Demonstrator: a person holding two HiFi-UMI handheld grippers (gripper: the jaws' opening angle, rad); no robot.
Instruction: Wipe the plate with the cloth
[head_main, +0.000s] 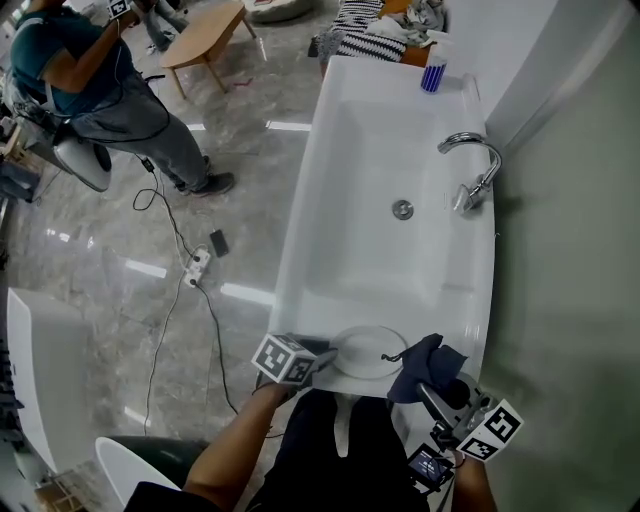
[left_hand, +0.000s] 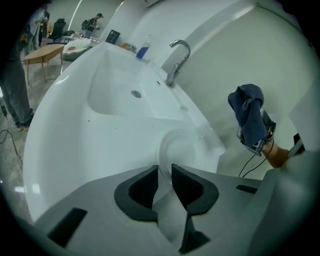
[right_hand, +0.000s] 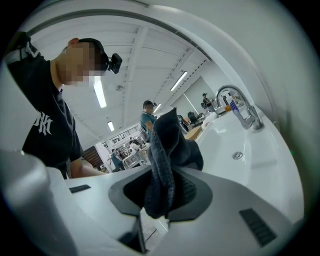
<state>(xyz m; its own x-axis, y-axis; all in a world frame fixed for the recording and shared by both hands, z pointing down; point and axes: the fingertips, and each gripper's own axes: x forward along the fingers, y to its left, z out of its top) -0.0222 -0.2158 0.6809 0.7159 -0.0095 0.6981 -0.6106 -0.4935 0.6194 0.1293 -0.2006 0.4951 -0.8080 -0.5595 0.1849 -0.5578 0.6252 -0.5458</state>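
Pinching glossy plate (head_main: 368, 352), fuzzy cloth (head_main: 420, 368).

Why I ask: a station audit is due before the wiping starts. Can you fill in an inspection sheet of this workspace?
Surface: white basin with a drain and a tap.
Job's things: plate lies on the near rim; the dark blue cloth hangs bunched beside its right edge.
Clutter: a blue object on the far rim; what it is cannot be told.
Grippers: left gripper has its tongs closed on the plate's edge; right gripper has its tongs closed on the cloth.
Cables: a cable runs over the floor to a power strip.
Surroundings: a person stands near a wooden table.
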